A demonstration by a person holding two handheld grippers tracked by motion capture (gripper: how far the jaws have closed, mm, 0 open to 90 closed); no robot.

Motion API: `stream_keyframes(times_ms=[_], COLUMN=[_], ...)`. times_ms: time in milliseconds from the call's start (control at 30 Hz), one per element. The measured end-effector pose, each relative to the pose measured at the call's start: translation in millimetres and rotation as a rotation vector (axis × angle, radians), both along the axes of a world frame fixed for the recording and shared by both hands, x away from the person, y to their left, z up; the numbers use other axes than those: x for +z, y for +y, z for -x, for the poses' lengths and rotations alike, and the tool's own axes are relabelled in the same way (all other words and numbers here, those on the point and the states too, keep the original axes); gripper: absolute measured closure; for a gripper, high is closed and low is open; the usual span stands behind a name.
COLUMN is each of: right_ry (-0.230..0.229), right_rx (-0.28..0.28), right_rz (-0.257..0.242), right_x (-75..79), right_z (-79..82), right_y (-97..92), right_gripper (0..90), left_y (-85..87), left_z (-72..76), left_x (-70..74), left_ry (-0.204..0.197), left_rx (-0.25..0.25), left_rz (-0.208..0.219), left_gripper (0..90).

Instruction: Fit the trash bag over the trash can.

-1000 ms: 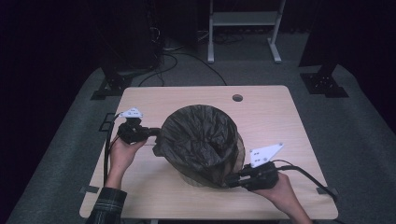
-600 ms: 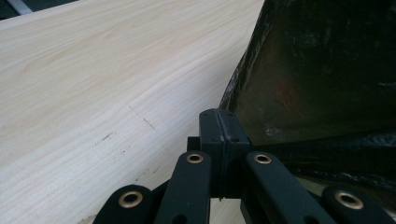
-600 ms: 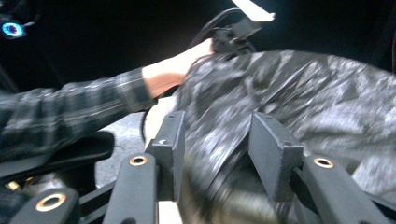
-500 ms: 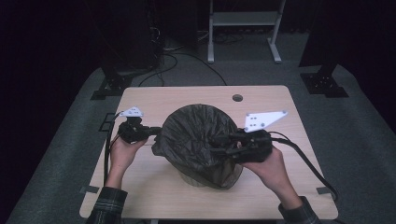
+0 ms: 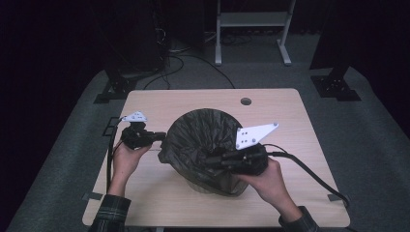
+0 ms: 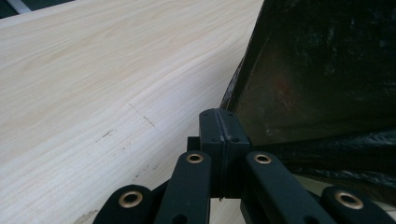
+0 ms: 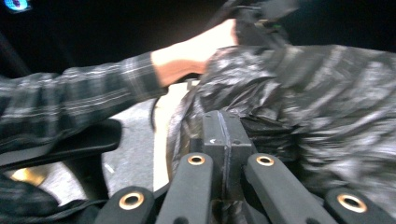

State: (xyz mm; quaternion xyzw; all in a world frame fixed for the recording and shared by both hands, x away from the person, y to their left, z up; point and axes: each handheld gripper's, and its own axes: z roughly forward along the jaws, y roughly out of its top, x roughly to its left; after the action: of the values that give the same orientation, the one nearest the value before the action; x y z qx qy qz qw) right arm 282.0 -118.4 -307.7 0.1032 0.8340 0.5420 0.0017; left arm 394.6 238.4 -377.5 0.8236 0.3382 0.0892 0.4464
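A bin lined with a dark plastic bag [image 5: 203, 145] stands near the middle of the wooden surface [image 5: 300, 116]. The left gripper [image 5: 162, 137], low at the bin's left side, has its fingers [image 6: 219, 135] pressed fully together at the bag's outer edge, and whether a fold of film is caught between them cannot be told. The right gripper [image 5: 210, 162], at the near right rim, has just been closing; its fingers [image 7: 222, 135] now meet and appear, through blur, to pinch bag film.
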Motion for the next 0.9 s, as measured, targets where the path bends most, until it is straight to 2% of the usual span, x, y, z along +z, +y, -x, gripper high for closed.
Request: stream_keyframes(times_ms=[167, 333, 467, 533, 567, 700, 733, 900], right_ry=[-0.007, 0.000, 0.016, 0.025, 0.026, -0.021, -0.031, -0.124], right_rx=[0.086, 0.165, 0.188, 0.180, 0.179, 0.140, 0.127, 0.001], right_rz=[0.011, 0.058, 0.125, 0.145, 0.137, 0.077, 0.059, -0.050], right_x=[-13.4, -33.3, -54.1, -61.8, -63.6, -53.2, -49.5, -25.8], right_z=[20.7, 39.3, 46.3, 46.1, 45.3, 47.0, 47.3, 43.2], right_y=[13.1, 28.5, 37.0, 36.2, 33.8, 13.1, 7.3, -42.0], right_gripper=[89.9, 90.0, 90.0, 90.0, 89.8, 70.9, 69.0, 57.5], left_y=[0.7, 1.6, 2.1, 2.4, 3.0, 5.4, 6.1, 7.0], left_z=[-0.3, -1.3, -3.6, -5.0, -5.0, -4.5, -4.3, -3.4], left_x=[-3.0, -9.9, -17.6, -21.8, -22.7, -23.7, -24.0, -25.2], left_ry=[0.010, 0.023, 0.042, 0.053, 0.054, 0.052, 0.053, 0.056], left_rx=[0.000, 0.012, 0.024, 0.027, 0.027, 0.031, 0.033, 0.036], left_rz=[-0.003, -0.021, -0.046, -0.047, -0.046, -0.044, -0.045, -0.047], left_gripper=[90.0, 90.0, 90.0, 90.0, 90.0, 90.0, 90.0, 90.0])
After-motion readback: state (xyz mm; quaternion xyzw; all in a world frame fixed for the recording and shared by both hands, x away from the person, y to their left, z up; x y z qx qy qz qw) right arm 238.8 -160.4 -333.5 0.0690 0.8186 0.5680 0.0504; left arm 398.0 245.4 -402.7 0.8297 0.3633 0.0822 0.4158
